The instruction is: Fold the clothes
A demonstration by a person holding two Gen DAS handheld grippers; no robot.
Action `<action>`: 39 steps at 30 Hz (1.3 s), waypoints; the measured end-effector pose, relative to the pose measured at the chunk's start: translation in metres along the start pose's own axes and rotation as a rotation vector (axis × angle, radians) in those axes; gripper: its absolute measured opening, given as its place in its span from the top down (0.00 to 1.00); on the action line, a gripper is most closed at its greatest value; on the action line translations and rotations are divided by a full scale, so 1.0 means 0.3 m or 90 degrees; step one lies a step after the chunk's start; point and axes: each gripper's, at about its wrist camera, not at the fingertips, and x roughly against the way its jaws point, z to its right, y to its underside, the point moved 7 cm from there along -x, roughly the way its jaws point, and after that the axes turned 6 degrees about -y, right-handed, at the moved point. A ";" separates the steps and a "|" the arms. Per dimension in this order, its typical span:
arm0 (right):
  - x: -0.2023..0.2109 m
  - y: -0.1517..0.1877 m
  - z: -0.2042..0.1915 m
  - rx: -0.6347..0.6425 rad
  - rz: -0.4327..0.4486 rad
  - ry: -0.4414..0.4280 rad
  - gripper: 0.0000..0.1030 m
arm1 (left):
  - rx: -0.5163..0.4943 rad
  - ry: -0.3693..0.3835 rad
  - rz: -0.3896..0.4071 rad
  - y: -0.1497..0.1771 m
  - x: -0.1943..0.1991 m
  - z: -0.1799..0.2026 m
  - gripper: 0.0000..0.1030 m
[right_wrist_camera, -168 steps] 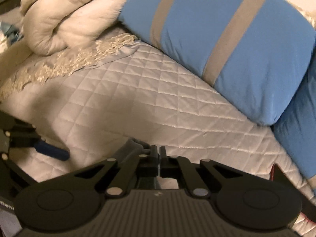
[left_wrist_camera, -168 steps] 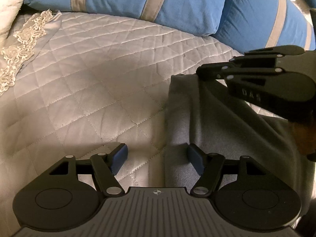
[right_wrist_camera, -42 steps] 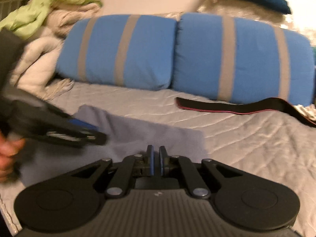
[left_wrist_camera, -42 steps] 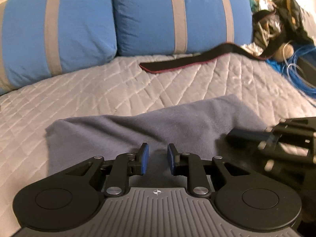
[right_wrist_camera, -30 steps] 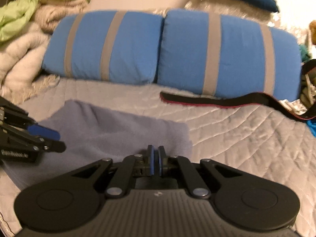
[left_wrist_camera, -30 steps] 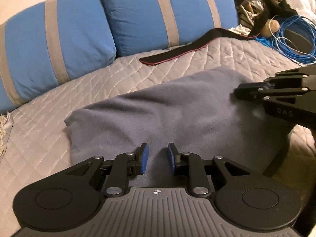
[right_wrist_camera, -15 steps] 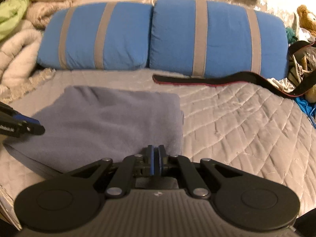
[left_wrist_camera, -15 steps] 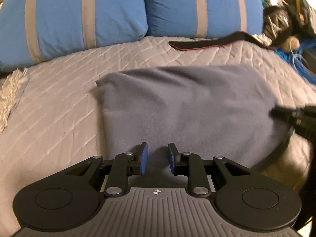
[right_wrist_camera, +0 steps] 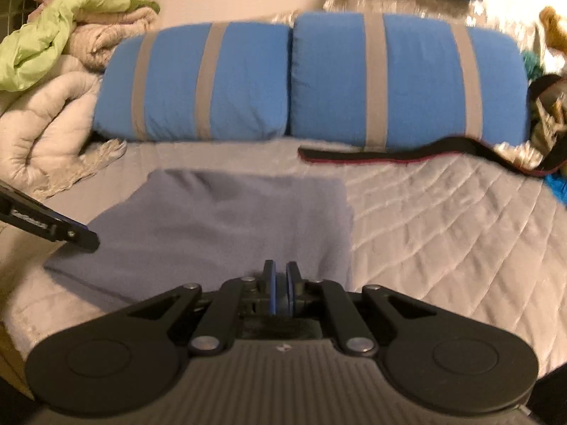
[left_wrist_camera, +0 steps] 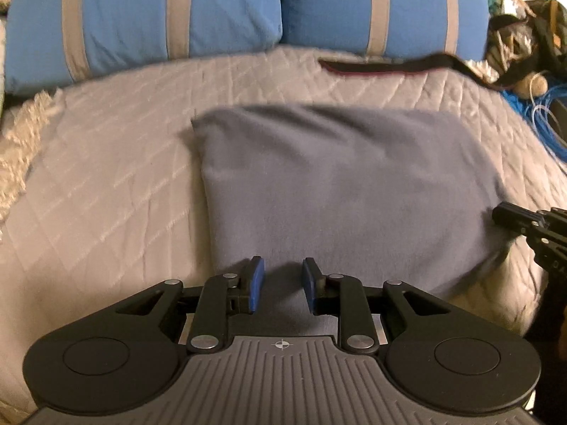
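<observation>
While the left claw [left_wrist_camera: 282, 285] gapes empty over the grey garment [left_wrist_camera: 340, 191], the right claw [right_wrist_camera: 280, 290] pinches its edge.

Folded grey garment [right_wrist_camera: 226, 226] on quilt [right_wrist_camera: 443, 219]

Two blue pillows [right_wrist_camera: 198, 85] [right_wrist_camera: 407, 78] with grey stripes lie side by side across the top of the right wrist view, two stripes on each. One folded grey cloth [left_wrist_camera: 340, 191] sits mid-frame. One black strap [right_wrist_camera: 407, 156] lies right of centre. Two grippers [left_wrist_camera: 280, 283] [right_wrist_camera: 280, 290] show. At upper left, perhaps three or four bundled blankets [right_wrist_camera: 63, 53], too heaped to count surely.
</observation>
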 end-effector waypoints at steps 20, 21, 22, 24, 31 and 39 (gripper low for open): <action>-0.282 -0.139 0.208 -0.039 -0.061 0.029 0.67 | 0.083 -0.006 0.042 -0.125 -0.078 -0.093 0.72; -0.274 -0.135 0.223 -0.058 -0.061 0.024 0.63 | 0.090 -0.007 0.041 -0.133 -0.085 -0.105 0.70; -0.266 -0.132 0.238 -0.080 -0.061 0.018 0.60 | 0.096 -0.003 0.041 -0.142 -0.093 -0.116 0.69; -0.249 -0.123 0.271 -0.128 -0.062 0.000 0.54 | 0.116 0.005 0.033 -0.157 -0.112 -0.145 0.68; -0.269 -0.063 0.361 -0.371 -0.139 -0.163 0.13 | 0.278 0.139 -0.075 -0.143 -0.220 -0.295 0.48; -0.285 -0.046 0.337 -0.376 -0.190 -0.208 0.06 | 0.301 0.208 -0.129 -0.118 -0.259 -0.332 0.37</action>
